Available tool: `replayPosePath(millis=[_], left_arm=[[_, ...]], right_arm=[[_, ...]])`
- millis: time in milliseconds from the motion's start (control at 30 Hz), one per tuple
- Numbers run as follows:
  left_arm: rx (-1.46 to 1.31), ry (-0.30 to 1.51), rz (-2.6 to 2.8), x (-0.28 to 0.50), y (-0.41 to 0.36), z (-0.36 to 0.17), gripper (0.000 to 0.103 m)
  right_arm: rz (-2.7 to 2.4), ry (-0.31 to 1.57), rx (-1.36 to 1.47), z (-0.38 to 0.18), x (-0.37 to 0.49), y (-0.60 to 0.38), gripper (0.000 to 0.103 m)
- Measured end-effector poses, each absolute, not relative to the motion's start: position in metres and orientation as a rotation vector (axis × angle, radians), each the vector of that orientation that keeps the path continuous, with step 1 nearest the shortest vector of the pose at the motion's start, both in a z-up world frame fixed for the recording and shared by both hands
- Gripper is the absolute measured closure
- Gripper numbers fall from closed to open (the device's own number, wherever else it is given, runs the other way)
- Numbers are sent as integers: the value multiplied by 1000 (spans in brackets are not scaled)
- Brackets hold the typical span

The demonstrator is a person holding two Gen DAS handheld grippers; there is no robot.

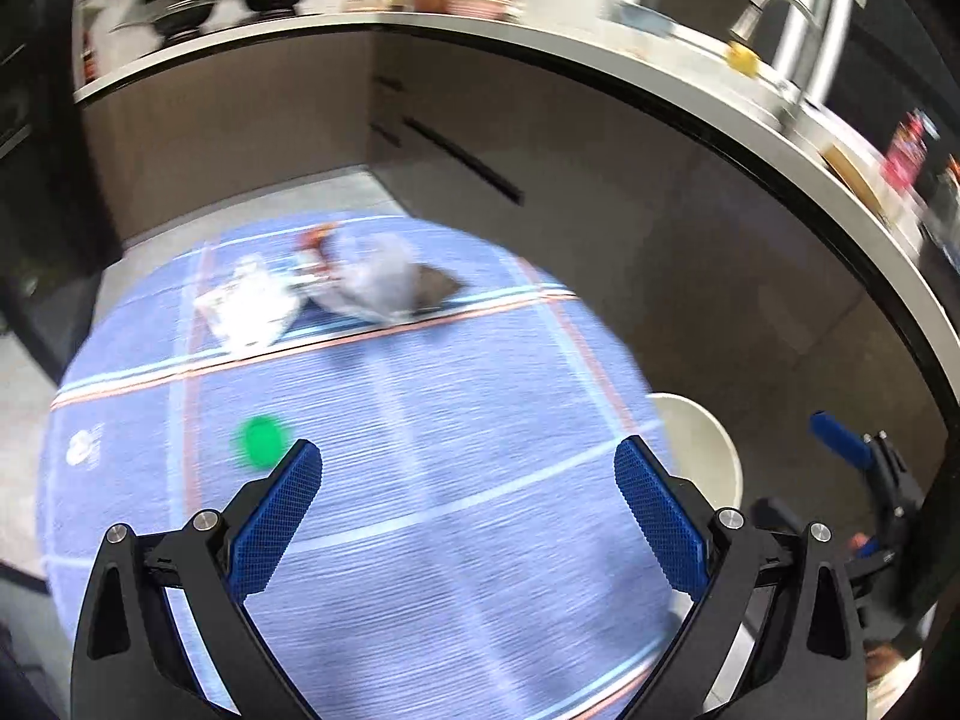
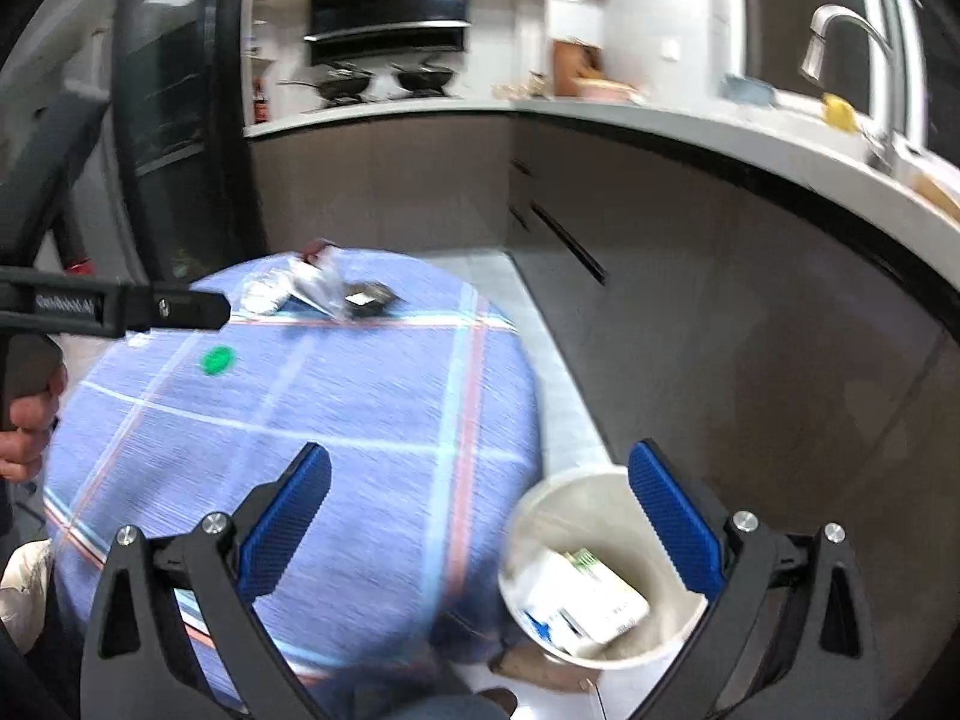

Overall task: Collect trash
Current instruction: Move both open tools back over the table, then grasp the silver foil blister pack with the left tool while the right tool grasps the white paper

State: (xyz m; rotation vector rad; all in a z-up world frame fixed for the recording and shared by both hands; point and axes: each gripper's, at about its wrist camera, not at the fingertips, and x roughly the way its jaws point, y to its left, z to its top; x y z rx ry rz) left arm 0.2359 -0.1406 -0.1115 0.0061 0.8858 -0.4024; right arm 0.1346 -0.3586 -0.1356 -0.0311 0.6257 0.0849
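Blue-clothed table (image 1: 420,450) is being crossed by the left gripper (image 1: 465,510) and right gripper (image 2: 480,516), both spread wide and empty, and wrappers (image 1: 336,288) at the far edge are best approached low before being carried to the bin (image 2: 600,564).

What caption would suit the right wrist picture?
Open right gripper above a white bin holding cartons, beside a blue-clothed table with wrappers.

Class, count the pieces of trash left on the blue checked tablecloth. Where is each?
About 4: a green cap alone near the left edge, and at the far edge a white wrapper, a grey crumpled bag and a dark packet. Blur may hide more.
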Motion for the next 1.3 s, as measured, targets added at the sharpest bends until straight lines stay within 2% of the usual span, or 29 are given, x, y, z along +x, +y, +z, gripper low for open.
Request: replayPosePath(millis=[200, 400, 567, 633, 933, 1067, 1133, 1167, 1200, 1233, 1300], left_arm=[[-71, 883, -313, 242, -58, -112, 9], [-138, 874, -302, 255, -9, -116, 10], [-142, 893, -332, 279, 5, -126, 14], [-151, 912, -339, 291, 10, -133, 20], [-131, 958, -357, 335, 11, -156, 23], [-127, 978, -359, 352, 4, -165, 23], [-135, 987, -356, 362, 0, -168, 22], [-135, 994, -350, 369, -3, -170, 21], [-137, 998, -341, 374, -4, -172, 18], [-142, 998, -330, 377, -5, -173, 13], [-169, 996, -304, 386, -7, -174, 11]], right_arm=[[203, 647, -58, -128, 166, -304, 3], [267, 699, -119, -125, 217, -244, 4], [323, 712, -148, -130, 265, -219, 5], [323, 714, -157, -131, 284, -214, 8], [319, 759, -155, -154, 362, -207, 9], [323, 788, -148, -167, 379, -207, 18], [323, 795, -148, -173, 386, -207, 28], [329, 797, -147, -174, 387, -206, 47], [343, 802, -147, -176, 388, -206, 81], [353, 808, -150, -178, 388, -205, 97], [364, 808, -155, -178, 385, -205, 99]])
